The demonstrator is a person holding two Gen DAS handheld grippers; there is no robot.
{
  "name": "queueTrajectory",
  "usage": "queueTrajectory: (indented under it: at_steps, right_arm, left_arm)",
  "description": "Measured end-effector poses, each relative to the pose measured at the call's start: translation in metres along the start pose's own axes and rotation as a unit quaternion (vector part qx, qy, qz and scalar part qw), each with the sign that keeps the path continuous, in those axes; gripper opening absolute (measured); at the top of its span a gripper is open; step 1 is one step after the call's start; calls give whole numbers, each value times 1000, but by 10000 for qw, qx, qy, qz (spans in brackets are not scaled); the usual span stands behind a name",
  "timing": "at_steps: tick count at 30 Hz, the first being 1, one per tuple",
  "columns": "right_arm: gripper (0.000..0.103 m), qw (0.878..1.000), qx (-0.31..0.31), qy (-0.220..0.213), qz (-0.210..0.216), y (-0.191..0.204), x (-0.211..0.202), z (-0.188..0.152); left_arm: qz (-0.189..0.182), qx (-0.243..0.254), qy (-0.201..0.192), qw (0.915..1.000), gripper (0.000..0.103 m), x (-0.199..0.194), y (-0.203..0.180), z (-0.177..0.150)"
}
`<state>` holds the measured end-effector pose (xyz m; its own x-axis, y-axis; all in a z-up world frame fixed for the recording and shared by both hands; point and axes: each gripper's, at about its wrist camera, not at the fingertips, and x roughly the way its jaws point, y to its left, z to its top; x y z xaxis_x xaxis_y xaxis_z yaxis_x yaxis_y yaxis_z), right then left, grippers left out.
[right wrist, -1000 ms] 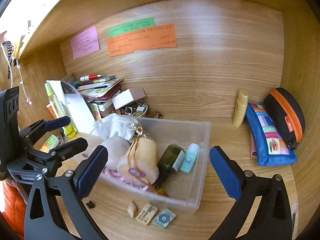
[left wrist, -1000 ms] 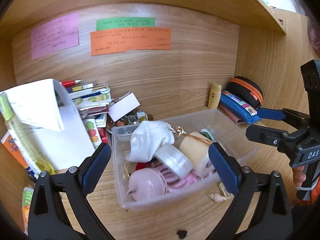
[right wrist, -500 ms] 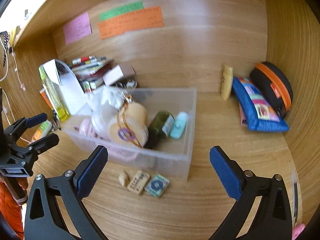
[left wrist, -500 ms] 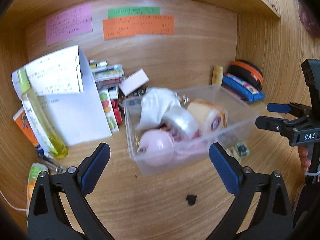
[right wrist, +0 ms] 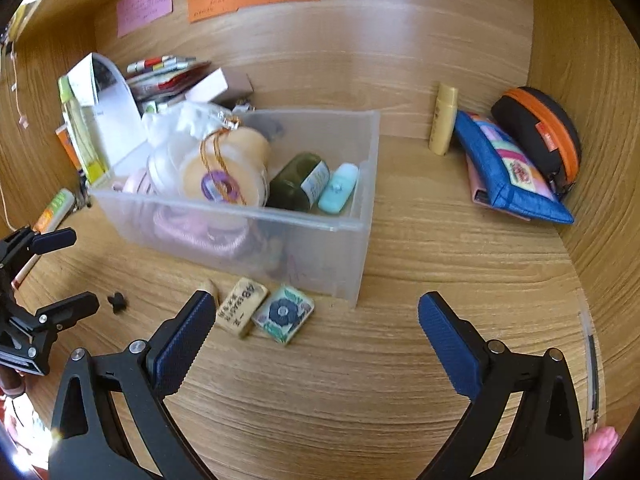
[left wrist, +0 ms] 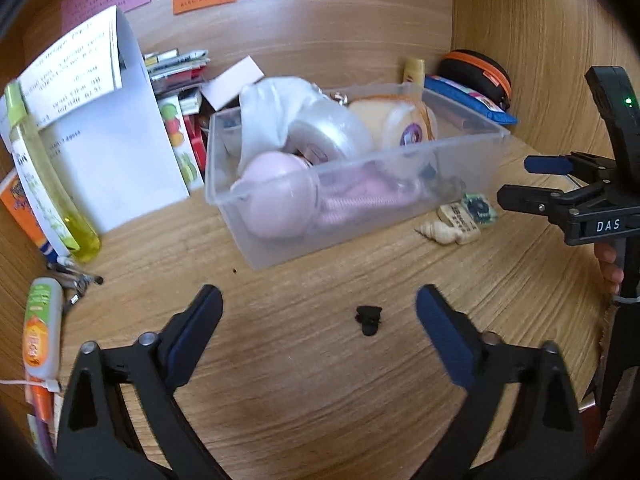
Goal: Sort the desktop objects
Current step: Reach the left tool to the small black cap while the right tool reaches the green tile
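"DAS" in white letters on the right gripper, sticky-note writing unreadable

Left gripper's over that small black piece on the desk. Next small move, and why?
Probably ease the left gripper down and forward over the small black piece. The piece lies loose on the wooden desk in front of the clear bin, just beyond the fingertips; the jaws are closing, with nothing between them yet.

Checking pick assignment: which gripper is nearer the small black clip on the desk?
Left. The clip lies between the closing left gripper's fingers; right gripper sits beside it.
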<state>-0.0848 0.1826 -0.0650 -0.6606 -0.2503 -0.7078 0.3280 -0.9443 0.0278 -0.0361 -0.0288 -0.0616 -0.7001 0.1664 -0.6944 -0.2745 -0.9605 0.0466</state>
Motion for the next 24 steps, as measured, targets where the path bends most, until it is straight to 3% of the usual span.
queueTrajectory:
  at_steps: [1,5,6,7,12,15,21,24]
  right_arm:
    - [100,10000,-2,81,39,-1,2,0]
    - [93,9993,74,321,187,-5,12,-1]
    - [85,9991,69,358,198,-6,14,-1]
    - [77,9989,50,423,219,-5,17,0]
    - [63,9976,-94,642,260,3,31,-2]
    - [61,9976,-157,622,267,8,31,0]
    - [57,9973,-198,648,286,9,32,1]
    - [47,9967,-329,713,192,9,32,3]
  left_arm:
    - [-33,19,101,9999,73,3,-1,-1]
    - [-166,-74,246,9995,62,9,1,-2]
    - [-189,-79,233,9995,59,8,1,-2]
    - [-208,-70,217,9995,59,7,1,-2]
    - [-256,79,278,9993,55,9,-4,-4]
    - [-299,197,420,9985,47,13,-9,-5]
    - [-329,274,565,9975,44,18,-10,-6]
    - [-321,316,624,9970,44,21,-12,-6]
